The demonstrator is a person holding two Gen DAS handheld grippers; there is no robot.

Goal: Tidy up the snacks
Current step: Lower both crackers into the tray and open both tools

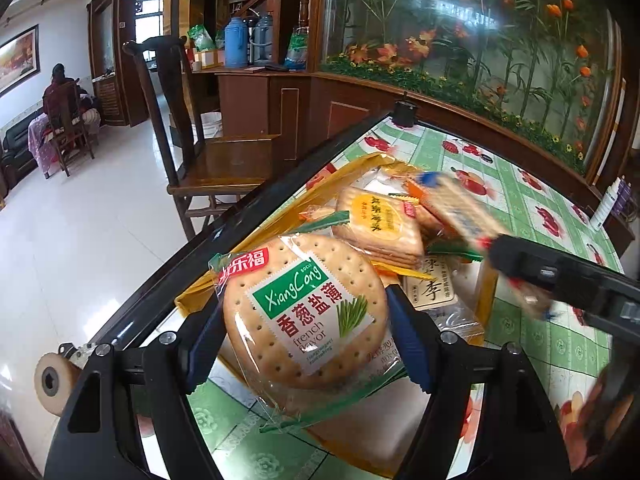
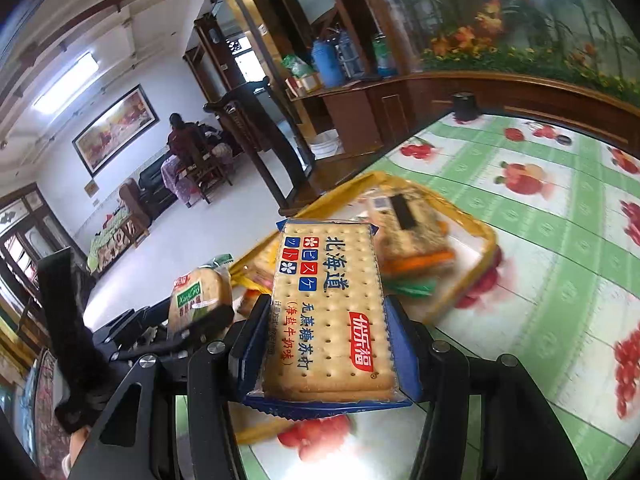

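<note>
Wooden chair [image 1: 208, 152]; blue thermos [image 1: 236, 42]

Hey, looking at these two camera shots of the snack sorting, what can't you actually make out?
- Left wrist view: the right claw and its cracker pack are motion-blurred; print unreadable.
- Right wrist view: snacks in the yellow tray are blurred and partly hidden behind the rectangular cracker pack.
- Left wrist view: the tray's near floor is hidden by the round cracker pack.
</note>
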